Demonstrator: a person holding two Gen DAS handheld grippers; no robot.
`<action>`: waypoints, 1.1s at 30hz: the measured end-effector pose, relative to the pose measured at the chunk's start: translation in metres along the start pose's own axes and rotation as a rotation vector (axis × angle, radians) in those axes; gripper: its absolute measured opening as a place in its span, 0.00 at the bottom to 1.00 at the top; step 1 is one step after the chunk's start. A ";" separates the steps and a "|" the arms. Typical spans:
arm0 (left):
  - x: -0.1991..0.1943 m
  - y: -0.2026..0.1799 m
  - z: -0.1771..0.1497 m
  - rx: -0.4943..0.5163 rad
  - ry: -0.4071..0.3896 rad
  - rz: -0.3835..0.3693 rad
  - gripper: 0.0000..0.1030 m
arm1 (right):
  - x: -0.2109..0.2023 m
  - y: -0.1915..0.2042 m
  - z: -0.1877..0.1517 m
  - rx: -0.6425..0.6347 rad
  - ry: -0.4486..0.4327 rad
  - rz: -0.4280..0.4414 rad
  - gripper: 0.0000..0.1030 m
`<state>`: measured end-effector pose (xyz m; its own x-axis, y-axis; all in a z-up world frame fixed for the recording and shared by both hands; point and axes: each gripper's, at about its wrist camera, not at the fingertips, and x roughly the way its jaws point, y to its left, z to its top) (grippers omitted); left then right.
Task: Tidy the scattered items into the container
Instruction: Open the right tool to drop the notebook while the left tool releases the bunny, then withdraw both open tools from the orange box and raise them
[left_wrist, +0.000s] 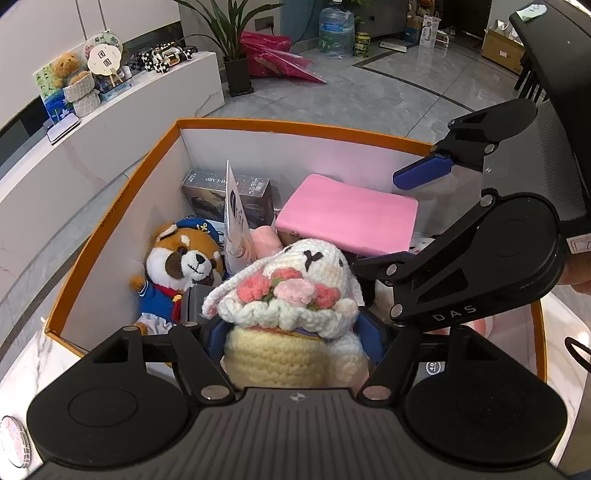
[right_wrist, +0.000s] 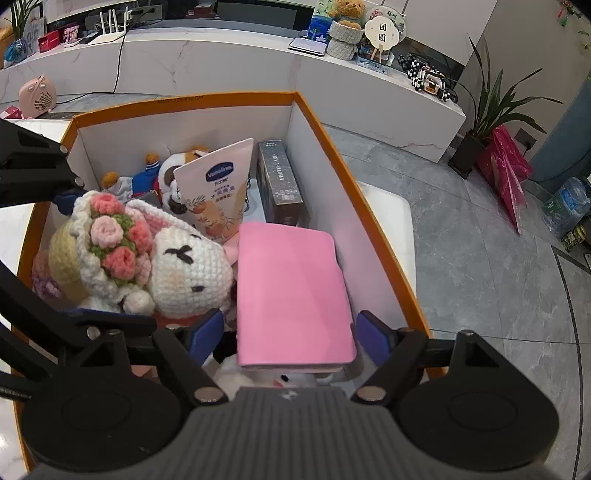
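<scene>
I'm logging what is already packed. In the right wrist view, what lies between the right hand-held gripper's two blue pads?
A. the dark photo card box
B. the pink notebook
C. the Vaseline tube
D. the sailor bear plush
B: the pink notebook lies in the orange box, its near end between the right hand-held gripper's blue pads, which stand clear of it.

One orange-rimmed box (right_wrist: 373, 206) fills the middle of the frame. Inside it: three soft toys, namely one crocheted rabbit (right_wrist: 184, 273), one sailor-suited plush (left_wrist: 181, 266) and one white plush (right_wrist: 236, 376) at the lower edge; one pink notebook (right_wrist: 291, 291); one lotion tube (right_wrist: 218, 188); one dark card box (right_wrist: 279, 182).
</scene>
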<state>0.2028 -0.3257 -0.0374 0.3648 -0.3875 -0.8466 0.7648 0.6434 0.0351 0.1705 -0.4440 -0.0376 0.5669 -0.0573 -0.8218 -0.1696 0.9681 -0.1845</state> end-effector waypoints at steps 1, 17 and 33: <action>0.000 0.000 0.000 0.000 0.000 0.000 0.79 | 0.000 -0.001 0.000 0.001 0.000 0.001 0.79; -0.045 -0.004 0.011 0.012 -0.060 0.027 0.79 | -0.038 -0.003 0.013 -0.003 -0.044 -0.025 0.80; -0.159 -0.002 0.020 0.027 -0.207 0.106 0.79 | -0.148 0.017 0.052 -0.048 -0.185 -0.100 0.81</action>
<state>0.1542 -0.2791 0.1078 0.5428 -0.4475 -0.7107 0.7294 0.6707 0.1349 0.1257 -0.4062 0.1091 0.7204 -0.1024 -0.6859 -0.1405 0.9470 -0.2890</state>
